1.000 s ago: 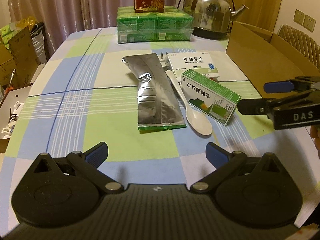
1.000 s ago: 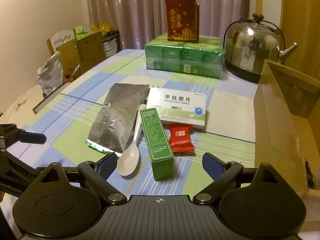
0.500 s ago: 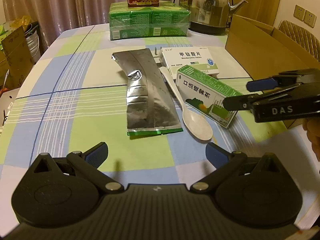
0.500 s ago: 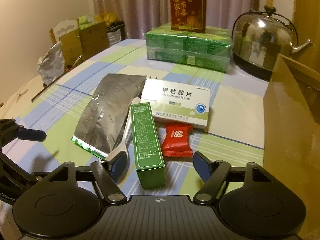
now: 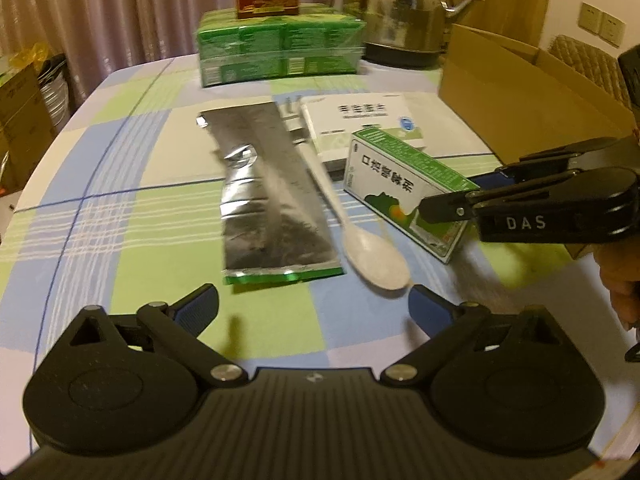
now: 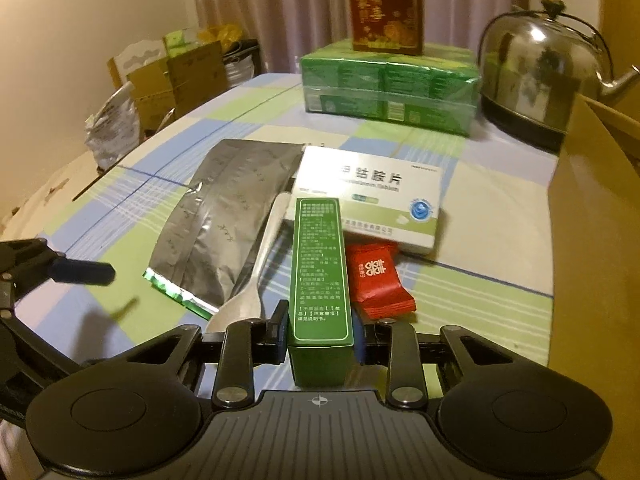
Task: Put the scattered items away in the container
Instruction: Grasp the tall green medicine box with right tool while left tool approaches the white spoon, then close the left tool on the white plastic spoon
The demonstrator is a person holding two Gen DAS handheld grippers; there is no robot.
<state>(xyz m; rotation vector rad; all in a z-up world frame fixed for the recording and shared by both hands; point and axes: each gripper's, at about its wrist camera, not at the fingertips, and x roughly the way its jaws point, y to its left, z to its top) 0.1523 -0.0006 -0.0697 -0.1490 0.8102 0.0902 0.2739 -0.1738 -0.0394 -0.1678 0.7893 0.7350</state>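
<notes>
Checked worktop [image 6: 500, 216], cardboard box [image 6: 592, 216] at 3 o'clock. Right gripper [image 6: 320, 336] has just closed on green carton's [image 6: 318, 264] near end; left gripper [image 5: 316, 308] gapes empty. Risk: end-held carton pivots, sweeping spoon [image 6: 256, 276] or red sachet [image 6: 376, 276].

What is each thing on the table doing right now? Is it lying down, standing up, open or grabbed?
Green box: lying flat, gripped at its near end.
Right gripper: jaws have just closed onto the green box.
Left gripper: open, holding nothing.
Foil pouch: lying flat.
White spoon: lying bowl up.
White box: lying flat, closed.
Red candy: wrapped, lying flat.
Cardboard box: open on top.
Kettle: upright, lid on.
</notes>
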